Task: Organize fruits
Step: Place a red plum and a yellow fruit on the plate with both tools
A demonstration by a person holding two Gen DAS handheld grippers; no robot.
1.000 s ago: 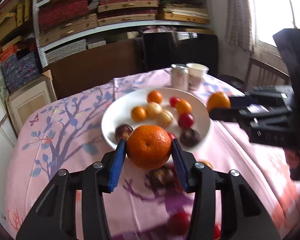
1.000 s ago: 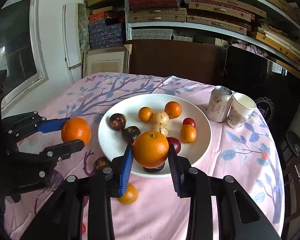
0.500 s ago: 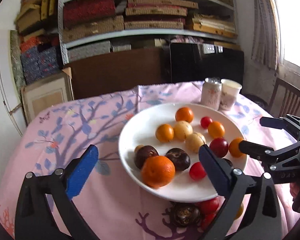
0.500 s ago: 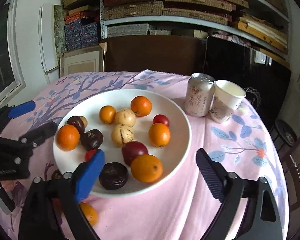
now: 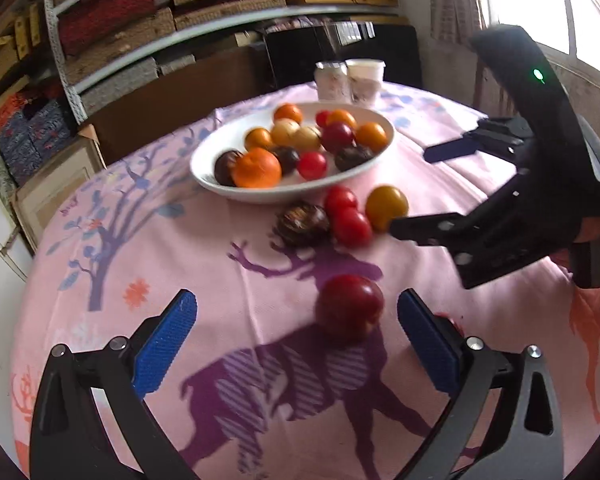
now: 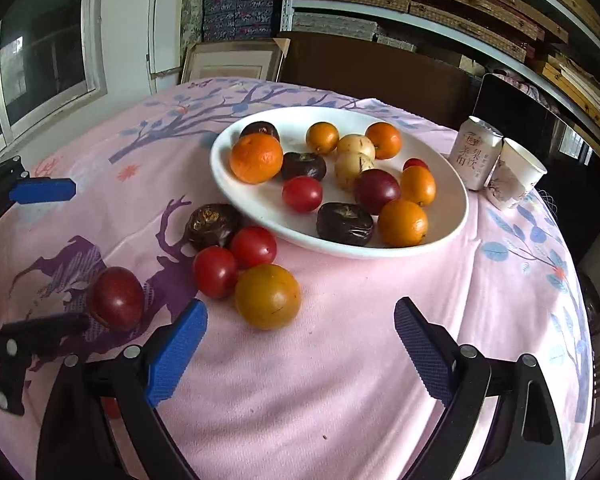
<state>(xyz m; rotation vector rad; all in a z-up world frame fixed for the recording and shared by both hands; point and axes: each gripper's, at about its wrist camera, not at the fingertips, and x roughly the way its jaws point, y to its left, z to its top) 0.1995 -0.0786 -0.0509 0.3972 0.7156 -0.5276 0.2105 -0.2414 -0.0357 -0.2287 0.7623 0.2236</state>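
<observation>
Fruits for sorting lie in two groups on my pink tablecloth (image 6: 340,360). White plate (image 6: 236,184): oranges, red, pale and dark fruits, including a large orange (image 6: 256,158) near its rim. Beside the plate, on the cloth: a dark fruit (image 6: 214,226), two red tomatoes (image 6: 234,258) and a yellow-orange fruit (image 6: 268,296), touching in a cluster. A dark red fruit (image 5: 350,312) lies apart, between my left gripper's (image 5: 296,344) spread jaws, untouched. My right gripper (image 6: 300,350) has jaws wide apart over bare cloth, holding nothing. A can (image 6: 474,152) and paper cup (image 6: 516,180) stand beyond the plate.
</observation>
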